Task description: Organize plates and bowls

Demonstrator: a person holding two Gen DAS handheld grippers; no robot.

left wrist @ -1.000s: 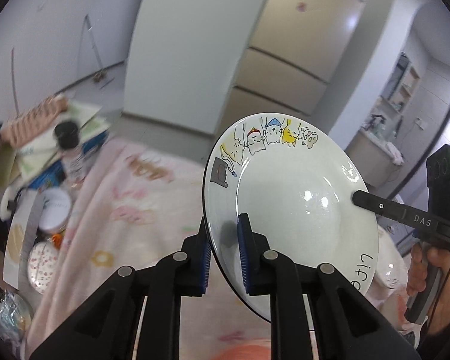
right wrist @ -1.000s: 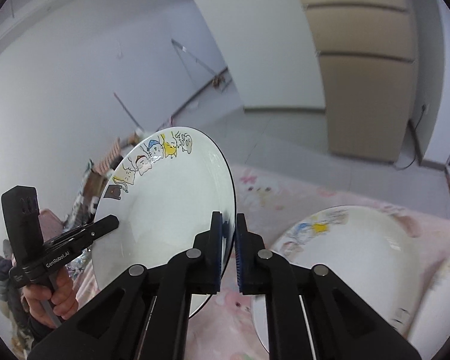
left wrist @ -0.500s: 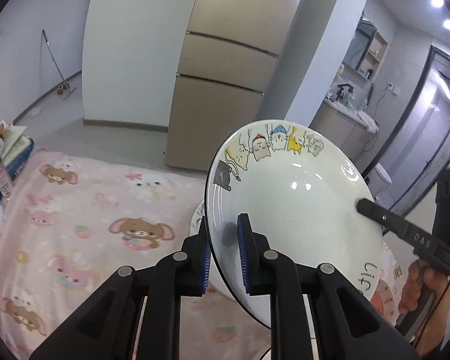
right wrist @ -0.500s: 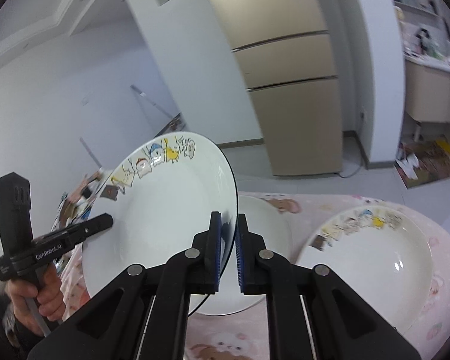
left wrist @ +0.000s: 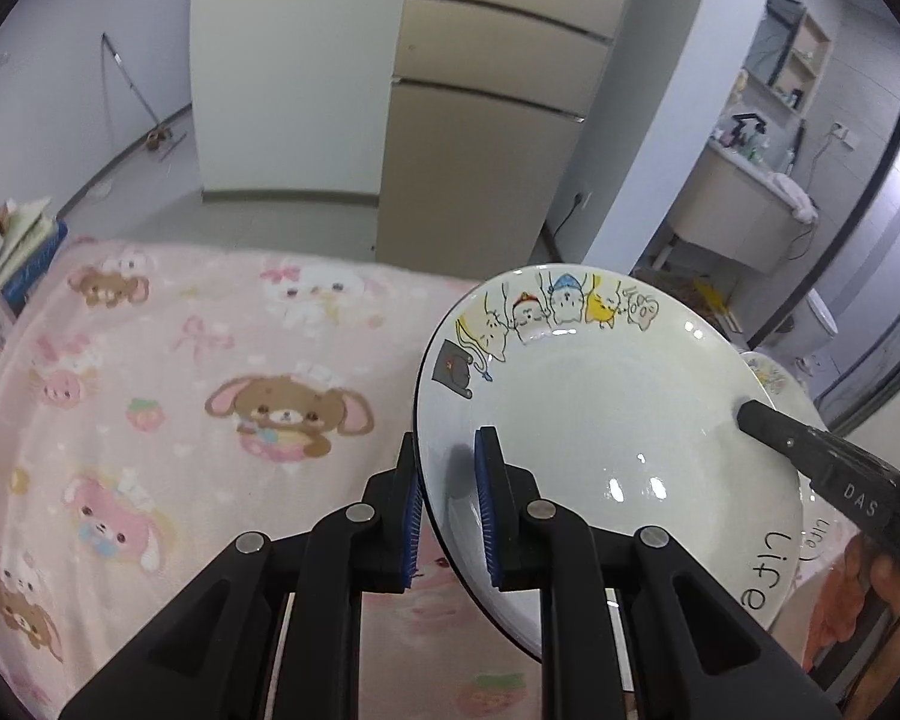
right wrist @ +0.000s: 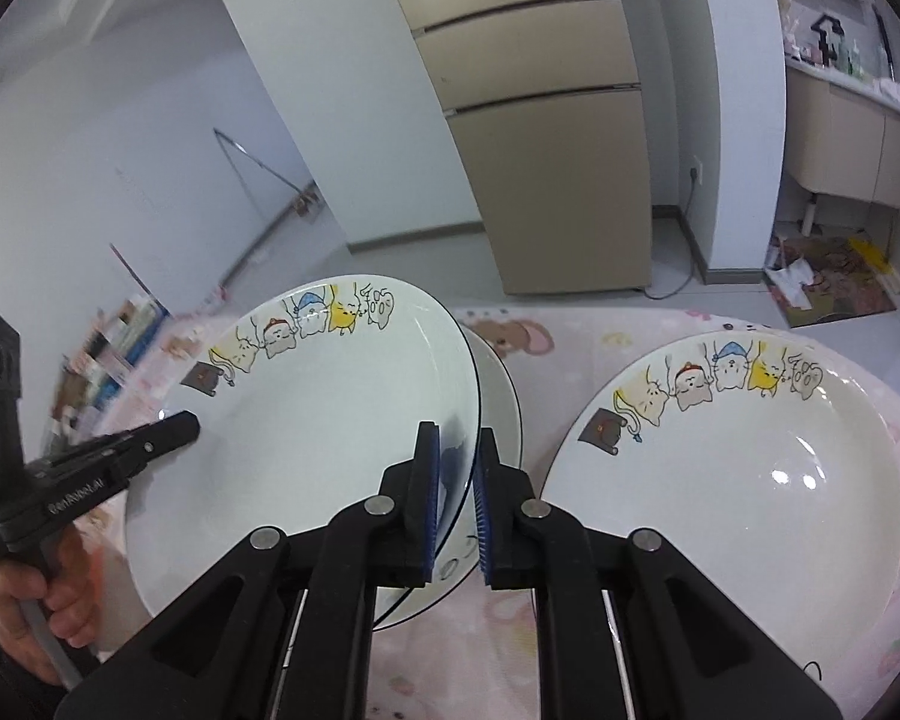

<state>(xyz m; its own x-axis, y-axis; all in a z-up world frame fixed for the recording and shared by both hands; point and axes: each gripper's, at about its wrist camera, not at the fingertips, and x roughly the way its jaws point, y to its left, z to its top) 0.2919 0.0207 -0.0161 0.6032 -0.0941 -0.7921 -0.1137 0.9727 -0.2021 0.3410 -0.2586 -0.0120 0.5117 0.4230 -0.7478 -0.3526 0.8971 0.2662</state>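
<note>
A deep white plate (left wrist: 600, 438) with a row of cartoon cats along its upper rim and the word "life" near its lower rim is held tilted above a pink cartoon-print cloth (left wrist: 198, 396) by both grippers at once. The left gripper (left wrist: 447, 504) has its blue-padded fingers (left wrist: 487, 504) closed on the plate's left rim, one finger behind the plate and one on its face. The right gripper (right wrist: 455, 501) has its fingers (right wrist: 427, 498) closed on the opposite rim in the same way; in the left wrist view its black finger tip rests on the plate's right side. In the right wrist view the held plate (right wrist: 324, 432) partly covers a second white dish (right wrist: 501, 402) lying on the cloth directly behind it, and a third plate (right wrist: 744, 480) with the same cat pattern lies flat on the cloth to the right of the held plate, apart from it. A bare hand (right wrist: 36, 606) grips the left gripper's handle at the lower left of the held plate. Beyond the plate stands a beige refrigerator (right wrist: 546, 138) against a white wall, and stacked books (left wrist: 12, 258) lie past the cloth's far left edge.
</note>
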